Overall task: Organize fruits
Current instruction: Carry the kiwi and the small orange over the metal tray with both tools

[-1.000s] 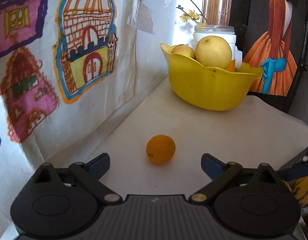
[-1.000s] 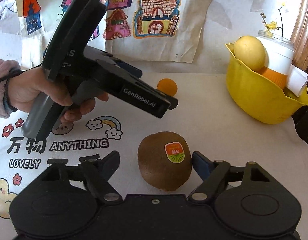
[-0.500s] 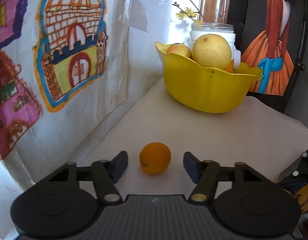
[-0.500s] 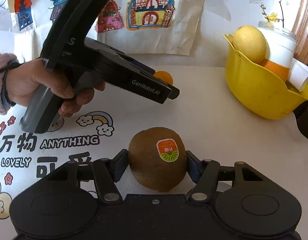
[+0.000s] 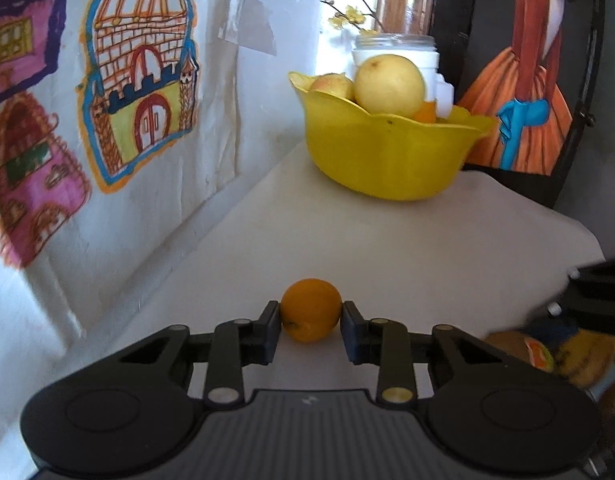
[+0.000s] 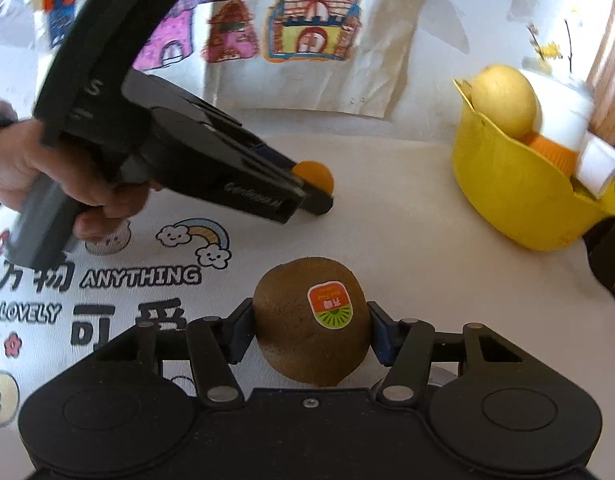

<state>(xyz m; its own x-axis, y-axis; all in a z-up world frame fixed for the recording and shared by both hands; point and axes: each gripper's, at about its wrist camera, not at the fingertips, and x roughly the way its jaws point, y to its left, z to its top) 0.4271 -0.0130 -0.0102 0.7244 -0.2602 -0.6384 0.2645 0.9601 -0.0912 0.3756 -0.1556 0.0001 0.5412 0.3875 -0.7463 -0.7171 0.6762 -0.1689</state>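
Left gripper: fingers pressing both sides of a small orange that is sitting on the white table; fruit round, showing no long axis.

Right gripper: fingers clamping a kiwi, long axis standing roughly upright, sticker facing the camera.

Yellow bowl: sitting well beyond both, holding other fruit.

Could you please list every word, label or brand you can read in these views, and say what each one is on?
"ANYTHING": printed on the tablecloth.
"LOVELY": on the tablecloth, lower left.
Large Chinese characters on the tablecloth: partly hidden, not fully readable.
Brand lettering on the left gripper body: blurred, unreadable.
Sticker on the kiwi: too small to read.
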